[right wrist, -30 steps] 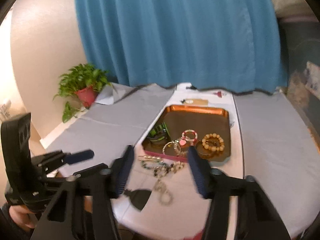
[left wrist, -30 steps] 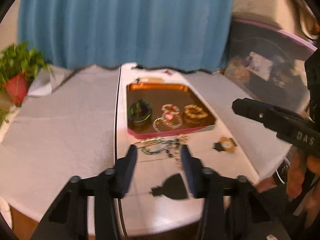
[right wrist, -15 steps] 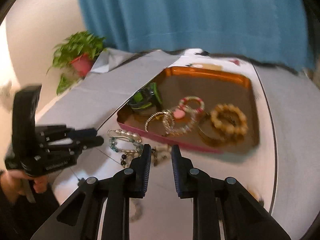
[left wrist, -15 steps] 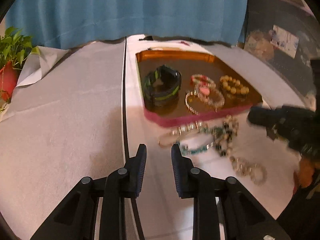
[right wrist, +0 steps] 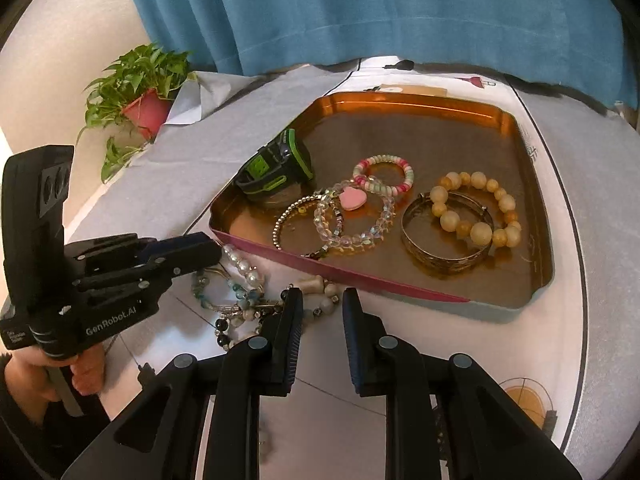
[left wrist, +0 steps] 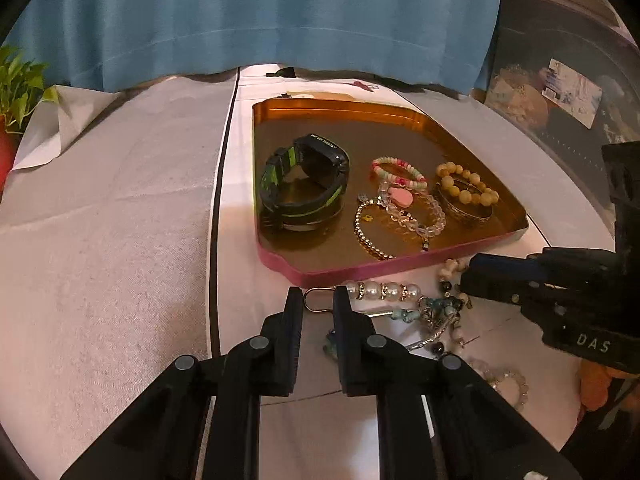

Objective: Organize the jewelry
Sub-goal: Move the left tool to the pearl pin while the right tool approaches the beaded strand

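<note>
A copper-lined tray (right wrist: 520,128) with a pink outer wall sits on the worktop (left wrist: 120,240) and already holds the sorted pieces, each lying apart so nothing knots: a black-and-green watch (left wrist: 306,184), a pink-and-white bead bracelet (right wrist: 384,174), a clear crystal bracelet with a pink heart (right wrist: 352,220), a metal bangle (right wrist: 440,236) and a yellow bead bracelet (right wrist: 476,208). The unsorted jewelry, a tangled heap (left wrist: 420,308) of pearl, turquoise and dark beads, lies just outside the tray's near wall. Both tools point down at it. The left gripper (left wrist: 316,304) is narrowing its jaws around a thin wire loop (left wrist: 318,300) at the end of the pearl strand, not visibly pinching it yet. The right gripper (right wrist: 320,300) is also closing, nearly together, a pale bead between its fingers but no firm hold. Likely the two intend to pull the tangle apart.
</note>
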Available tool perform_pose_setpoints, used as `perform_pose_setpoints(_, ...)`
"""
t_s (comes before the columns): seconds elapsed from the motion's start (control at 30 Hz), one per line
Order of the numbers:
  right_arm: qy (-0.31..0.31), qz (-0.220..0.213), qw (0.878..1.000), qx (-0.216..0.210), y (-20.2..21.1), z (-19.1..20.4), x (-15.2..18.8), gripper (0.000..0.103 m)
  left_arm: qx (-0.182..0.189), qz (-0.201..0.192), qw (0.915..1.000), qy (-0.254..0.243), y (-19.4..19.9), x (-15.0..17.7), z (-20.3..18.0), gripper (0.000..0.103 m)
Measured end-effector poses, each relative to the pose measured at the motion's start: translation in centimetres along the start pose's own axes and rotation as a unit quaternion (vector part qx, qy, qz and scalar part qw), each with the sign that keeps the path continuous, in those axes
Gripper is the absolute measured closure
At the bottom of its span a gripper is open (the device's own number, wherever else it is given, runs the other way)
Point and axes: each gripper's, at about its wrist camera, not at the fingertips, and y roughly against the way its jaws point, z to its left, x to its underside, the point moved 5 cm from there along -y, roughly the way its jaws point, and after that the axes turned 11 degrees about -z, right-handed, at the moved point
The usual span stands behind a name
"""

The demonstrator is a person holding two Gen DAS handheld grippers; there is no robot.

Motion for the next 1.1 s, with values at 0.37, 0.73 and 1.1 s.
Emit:
perform_pose_setpoints(0.37,0.039,-0.006,0.998,0.053,3.9,-0.7,2.6,0.103,-0.019,0.011,0.9972,0.071,2.6,1.7,3.0,0.103)
perform_pose_setpoints(0.73,-0.041,-0.036,0.998,0.034,4.7,-2.4,1.2,0.096,-0.016,-0.011,0.9979,0.061,1.3,-0.1,1.7,0.074)
perform_pose_setpoints(1.1,-0.043,-0.011,0.998,0.051,1.1,-0.6,-0.3,0.09,-0.023,-0.007,0.9997,0.01,0.1,0.1,0.3,0.086)
